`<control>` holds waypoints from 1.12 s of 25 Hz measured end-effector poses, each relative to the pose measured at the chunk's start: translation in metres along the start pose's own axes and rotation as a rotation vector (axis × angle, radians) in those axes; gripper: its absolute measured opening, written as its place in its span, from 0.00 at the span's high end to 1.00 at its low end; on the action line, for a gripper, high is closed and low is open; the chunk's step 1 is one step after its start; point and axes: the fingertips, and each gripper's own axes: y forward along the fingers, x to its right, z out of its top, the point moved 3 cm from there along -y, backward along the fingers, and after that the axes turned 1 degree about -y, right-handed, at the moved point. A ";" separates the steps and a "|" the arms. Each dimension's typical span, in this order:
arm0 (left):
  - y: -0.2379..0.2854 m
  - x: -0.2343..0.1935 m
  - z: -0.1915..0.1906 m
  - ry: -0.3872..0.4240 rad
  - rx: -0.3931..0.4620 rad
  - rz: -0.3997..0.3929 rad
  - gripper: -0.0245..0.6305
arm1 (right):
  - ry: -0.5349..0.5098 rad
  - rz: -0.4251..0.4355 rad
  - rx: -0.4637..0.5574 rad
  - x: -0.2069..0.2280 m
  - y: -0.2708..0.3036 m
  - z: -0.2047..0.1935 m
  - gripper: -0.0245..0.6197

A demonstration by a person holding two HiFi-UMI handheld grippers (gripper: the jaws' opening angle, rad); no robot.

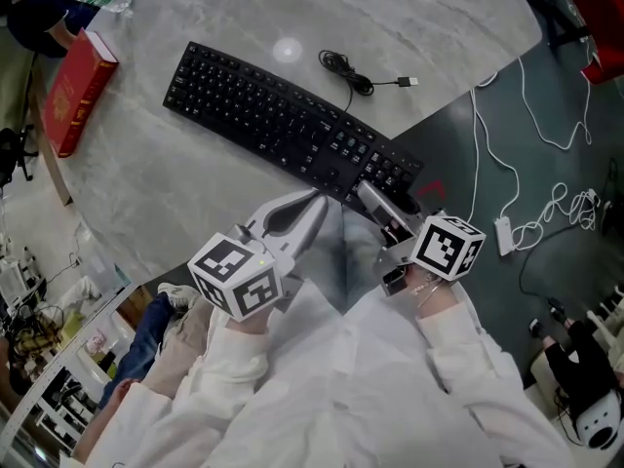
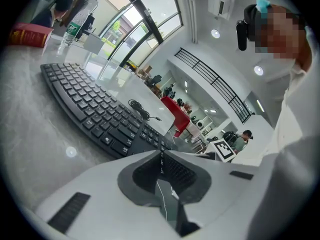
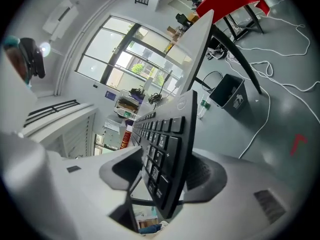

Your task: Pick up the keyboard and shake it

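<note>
**DESK:** What is judged most likely to go wrong?

**PHOTO:** The marble table (image 1: 195, 193) ends just beside the right jaws, so a slip there would probably be finished on the floor (image 1: 546, 193). The black keyboard (image 1: 263, 115) is seen lying along the tabletop. Only its number-pad end is taken between the jaws of the right gripper (image 1: 380, 203), which appear closed on its 2 faces. With 1 end held, the long body stretching ahead of those jaws could be levered out of them if shaken. Its loose cable (image 1: 346, 71), coiled beyond the keyboard's far side, might be whipped about or snagged.

**DESK:** And how are the hands posed?

**PHOTO:** Both white sleeves (image 1: 292, 378) are drawn in close to the body. The right gripper is rolled so that 1 jaw is laid over the keys and 1 under the base. The left gripper (image 1: 310, 203) is pointed at the keyboard's near edge. Its jaws are brought together on nothing, and the keys lie just ahead of their tips. The scene can be read 2 ways: as a keyboard about to be lifted, or as 1 set back down with the grip not yet released.
</note>
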 end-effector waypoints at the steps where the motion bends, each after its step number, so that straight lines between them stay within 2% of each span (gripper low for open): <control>1: 0.000 0.000 -0.001 0.000 -0.001 0.000 0.93 | -0.001 0.012 0.004 0.000 0.000 0.001 0.55; 3: 0.001 -0.001 -0.002 -0.002 -0.003 0.000 0.93 | 0.008 0.027 0.003 0.001 0.000 0.001 0.59; 4: 0.002 -0.001 -0.002 -0.003 -0.004 0.000 0.93 | 0.016 0.033 0.001 0.002 -0.001 0.001 0.64; 7: 0.003 -0.001 -0.002 -0.005 -0.008 -0.001 0.93 | 0.017 0.093 -0.006 0.000 -0.001 0.004 0.69; 11: 0.004 -0.004 -0.002 -0.003 -0.001 0.006 0.93 | 0.023 0.122 -0.026 0.004 -0.002 0.003 0.71; 15: 0.004 -0.005 -0.001 -0.004 0.011 0.011 0.93 | 0.024 0.189 -0.023 0.002 -0.001 0.003 0.74; 28: 0.006 -0.009 0.001 -0.014 0.024 0.022 0.93 | 0.125 0.339 0.004 0.008 -0.001 0.000 0.81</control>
